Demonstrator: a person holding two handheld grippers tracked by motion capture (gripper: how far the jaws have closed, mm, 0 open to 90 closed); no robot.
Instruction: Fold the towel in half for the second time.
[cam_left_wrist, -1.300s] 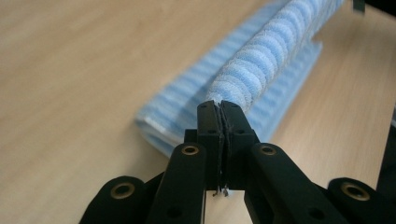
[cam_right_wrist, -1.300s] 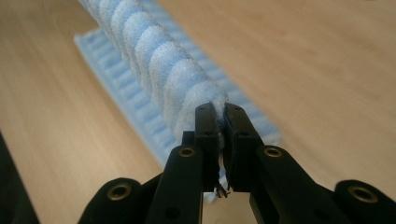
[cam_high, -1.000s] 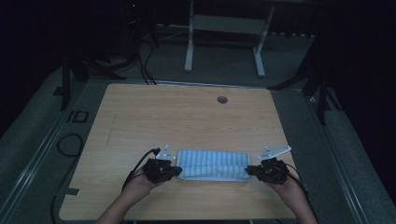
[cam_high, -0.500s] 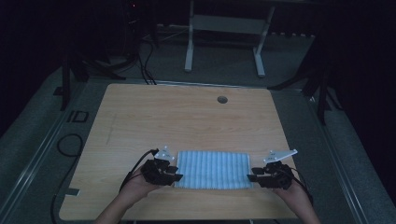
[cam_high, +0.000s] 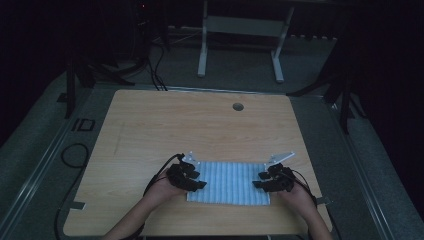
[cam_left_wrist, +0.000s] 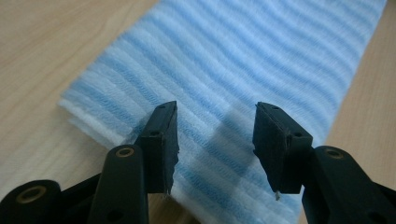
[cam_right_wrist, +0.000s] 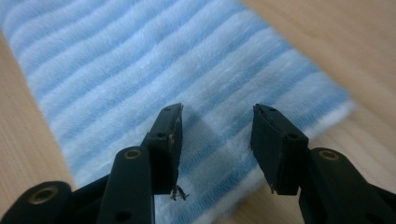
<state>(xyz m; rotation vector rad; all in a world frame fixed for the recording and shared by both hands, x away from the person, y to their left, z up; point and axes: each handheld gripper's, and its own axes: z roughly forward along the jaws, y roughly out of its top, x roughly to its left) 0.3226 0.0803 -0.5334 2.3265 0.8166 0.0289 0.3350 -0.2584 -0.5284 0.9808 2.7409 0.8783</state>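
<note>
A folded cloth with blue and white stripes (cam_high: 229, 182) lies flat on the wooden table (cam_high: 200, 130) near its front edge. My left gripper (cam_high: 196, 184) sits over the cloth's left end, and in the left gripper view it (cam_left_wrist: 215, 140) stands open just above the cloth (cam_left_wrist: 243, 60), nothing between its jaws. At the right end my right gripper (cam_high: 260, 182) hovers likewise; in the right gripper view it (cam_right_wrist: 215, 140) is open over the cloth (cam_right_wrist: 140, 60) near a corner. A hand holds each gripper from the bottom edge.
A round cable hole (cam_high: 238, 106) is in the table's far side. Beyond the table stand a white metal frame (cam_high: 240, 45) and dark cables on the floor (cam_high: 150, 70). A cable loop (cam_high: 75, 155) lies left of the table.
Both grippers have come a little toward the table's front edge, and the cloth now lies lower and flatter between them. Both jaws stand open over its ends.
</note>
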